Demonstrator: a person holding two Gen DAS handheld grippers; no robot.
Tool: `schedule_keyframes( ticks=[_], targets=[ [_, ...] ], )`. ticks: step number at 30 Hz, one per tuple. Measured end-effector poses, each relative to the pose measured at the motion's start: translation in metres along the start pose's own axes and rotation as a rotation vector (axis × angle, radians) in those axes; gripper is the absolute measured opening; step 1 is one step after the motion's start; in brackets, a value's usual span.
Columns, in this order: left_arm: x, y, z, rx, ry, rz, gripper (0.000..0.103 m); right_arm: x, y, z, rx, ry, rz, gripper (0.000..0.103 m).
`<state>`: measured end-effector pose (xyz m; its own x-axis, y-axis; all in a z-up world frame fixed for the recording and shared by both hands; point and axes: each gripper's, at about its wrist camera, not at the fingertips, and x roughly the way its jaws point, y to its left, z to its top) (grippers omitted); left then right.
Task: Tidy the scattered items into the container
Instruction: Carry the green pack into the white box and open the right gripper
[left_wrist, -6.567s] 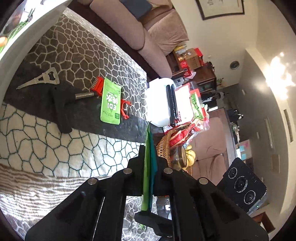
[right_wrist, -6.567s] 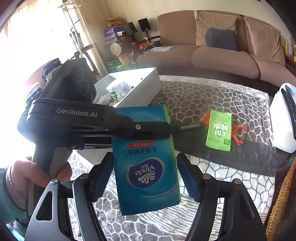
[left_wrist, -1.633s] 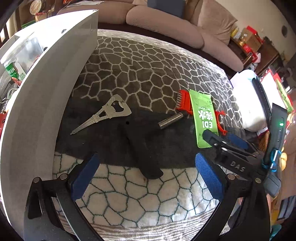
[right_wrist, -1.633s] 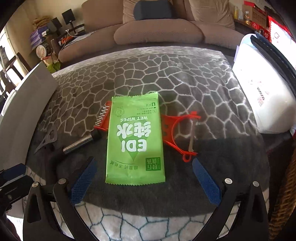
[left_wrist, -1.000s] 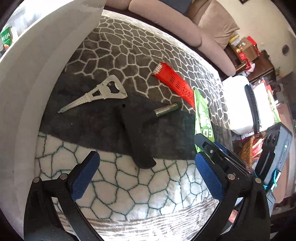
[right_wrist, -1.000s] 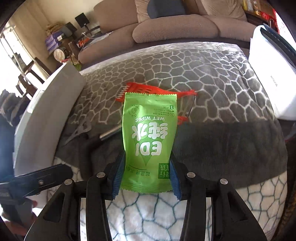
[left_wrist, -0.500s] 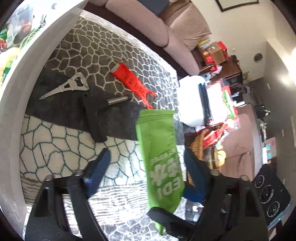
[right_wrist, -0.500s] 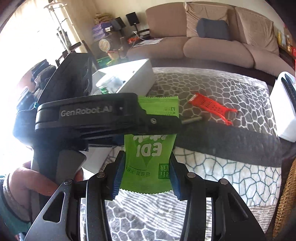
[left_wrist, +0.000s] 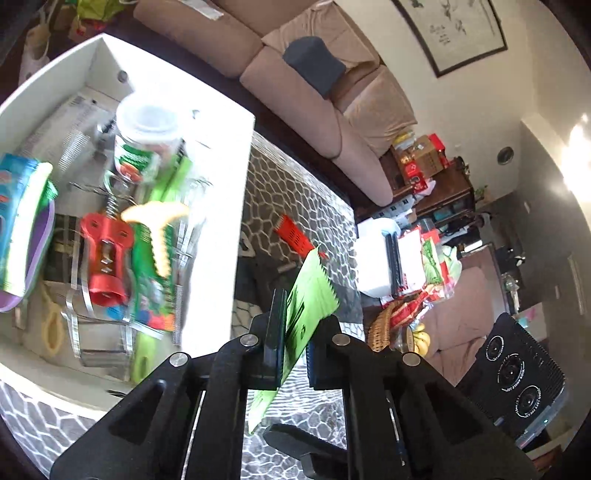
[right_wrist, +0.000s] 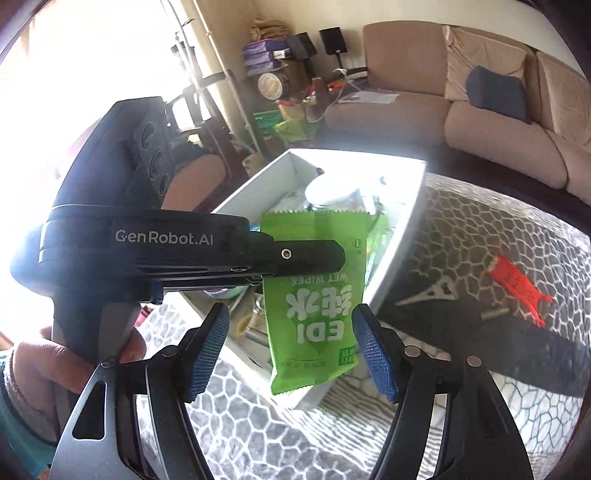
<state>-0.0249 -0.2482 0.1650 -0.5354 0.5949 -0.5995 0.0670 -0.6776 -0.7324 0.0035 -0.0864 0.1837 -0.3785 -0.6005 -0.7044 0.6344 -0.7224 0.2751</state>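
Observation:
My left gripper (left_wrist: 293, 325) is shut on a green wet wipes packet (left_wrist: 308, 295), held edge-on beside the white box (left_wrist: 229, 206). In the right wrist view the packet (right_wrist: 317, 295) hangs from the left gripper's fingers (right_wrist: 295, 254) in front of the white box (right_wrist: 399, 243). My right gripper (right_wrist: 291, 350) is open, its blue pads on either side of the packet's lower half without touching. The box holds a red corkscrew (left_wrist: 105, 254), a white-lidded jar (left_wrist: 144, 144) and several other items.
On the patterned cloth lie a red comb-like tool (right_wrist: 517, 284), a metal bottle opener (right_wrist: 439, 291) and a black-handled tool (right_wrist: 524, 347). A white appliance (left_wrist: 376, 254) and a wicker basket (left_wrist: 380, 328) stand at the far side. A sofa (right_wrist: 480, 122) is behind.
The left gripper has closed on the packet and the right gripper has opened, letting it go. The left gripper swung toward the white box, whose inside now shows.

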Motion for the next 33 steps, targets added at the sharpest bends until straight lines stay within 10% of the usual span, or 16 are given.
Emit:
schedule_keyframes(
  ticks=[2,5,21,24,26,33],
  targets=[
    [-0.016,0.02,0.015,-0.01,-0.013,0.021,0.008,0.031,0.017,0.016,-0.019,0.026,0.032,0.068],
    [-0.034,0.047,0.032,-0.014,-0.026,0.069,0.008,0.079,0.041,0.038,-0.015,0.081,0.077,0.033],
    [-0.062,0.173,0.068,-0.063,-0.049,0.256,0.008,0.214,0.068,0.058,0.033,0.22,0.078,0.036],
    [-0.064,0.174,0.063,-0.044,-0.042,0.269,0.034,0.197,0.058,0.059,0.057,0.179,0.096,0.04],
    [-0.065,0.168,0.056,-0.019,-0.058,0.307,0.077,0.179,0.049,0.057,0.06,0.151,0.075,0.049],
    [-0.075,0.117,0.036,0.032,-0.141,0.216,0.103,0.086,0.002,0.039,0.11,0.024,0.047,0.084]
  ],
)
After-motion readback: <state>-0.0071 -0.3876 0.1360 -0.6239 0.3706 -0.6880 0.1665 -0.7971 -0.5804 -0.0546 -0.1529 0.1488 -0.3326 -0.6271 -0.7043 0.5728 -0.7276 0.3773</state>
